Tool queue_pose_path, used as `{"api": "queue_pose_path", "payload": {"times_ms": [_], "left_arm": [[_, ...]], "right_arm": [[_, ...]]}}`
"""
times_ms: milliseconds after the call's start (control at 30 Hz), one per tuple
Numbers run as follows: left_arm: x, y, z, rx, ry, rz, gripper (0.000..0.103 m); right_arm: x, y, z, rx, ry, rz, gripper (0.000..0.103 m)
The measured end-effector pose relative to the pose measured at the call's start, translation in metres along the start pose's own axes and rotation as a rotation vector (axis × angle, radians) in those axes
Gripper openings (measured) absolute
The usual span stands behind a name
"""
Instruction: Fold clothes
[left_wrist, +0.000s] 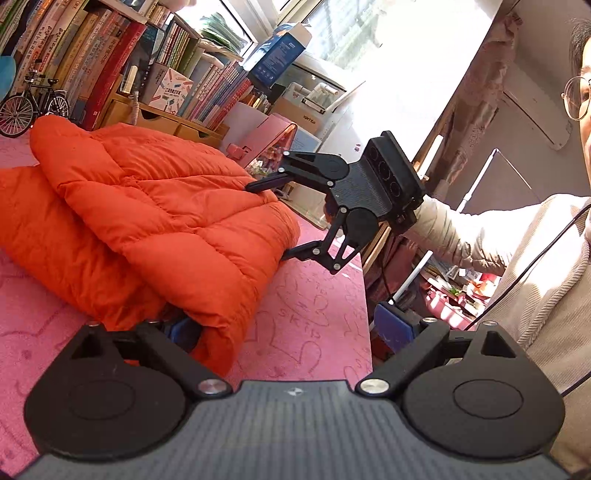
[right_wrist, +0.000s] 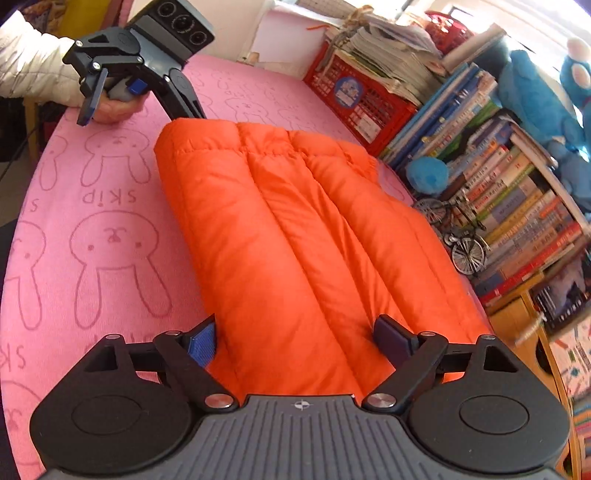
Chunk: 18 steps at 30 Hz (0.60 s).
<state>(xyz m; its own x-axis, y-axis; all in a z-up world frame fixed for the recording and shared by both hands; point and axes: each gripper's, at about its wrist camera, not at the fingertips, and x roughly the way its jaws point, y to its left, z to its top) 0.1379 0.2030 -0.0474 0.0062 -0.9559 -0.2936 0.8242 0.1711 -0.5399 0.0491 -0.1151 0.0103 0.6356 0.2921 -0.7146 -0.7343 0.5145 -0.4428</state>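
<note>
Two grippers sit at the two ends of the orange jacket (right_wrist: 295, 236), which lies folded on the pink cloth (right_wrist: 92, 221). Its long way runs from near to far in the right wrist view. The right gripper (right_wrist: 299, 347) is at the near end with its fingers spread wide on both sides of the puffy edge, not squeezing it. The left gripper (right_wrist: 144, 99) is at the far end, also spread wide and holding nothing. I think the right one is closer for the next fold.
</note>
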Motion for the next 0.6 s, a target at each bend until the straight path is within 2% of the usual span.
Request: {"api": "queue_pose_path", "payload": {"times_ms": [167,267,333,433,500,600], "left_arm": [[0.002,-0.005,-0.004,-0.034,0.025,0.160,0.097],[0.009,-0.021,-0.005,0.003,0.030,0.275,0.097],[0.016,-0.034,-0.005,0.043,0.031,0.343,0.101],[0.031,-0.051,-0.003,0.100,0.032,0.433,0.102],[0.039,-0.060,0.001,0.117,0.031,0.527,0.102],[0.037,-0.079,0.009,0.133,0.003,0.683,0.102]], "right_arm": [[-0.029,-0.007,-0.078,0.139,0.209,-0.142,0.090],[-0.047,-0.022,-0.123,0.284,0.314,-0.197,0.083],[-0.060,-0.024,-0.134,0.321,0.302,-0.194,0.083],[-0.071,-0.015,-0.133,0.270,0.219,-0.166,0.083],[-0.064,-0.010,-0.125,0.224,0.201,-0.167,0.083],[-0.051,-0.002,-0.119,0.142,0.216,-0.223,0.084]]}}
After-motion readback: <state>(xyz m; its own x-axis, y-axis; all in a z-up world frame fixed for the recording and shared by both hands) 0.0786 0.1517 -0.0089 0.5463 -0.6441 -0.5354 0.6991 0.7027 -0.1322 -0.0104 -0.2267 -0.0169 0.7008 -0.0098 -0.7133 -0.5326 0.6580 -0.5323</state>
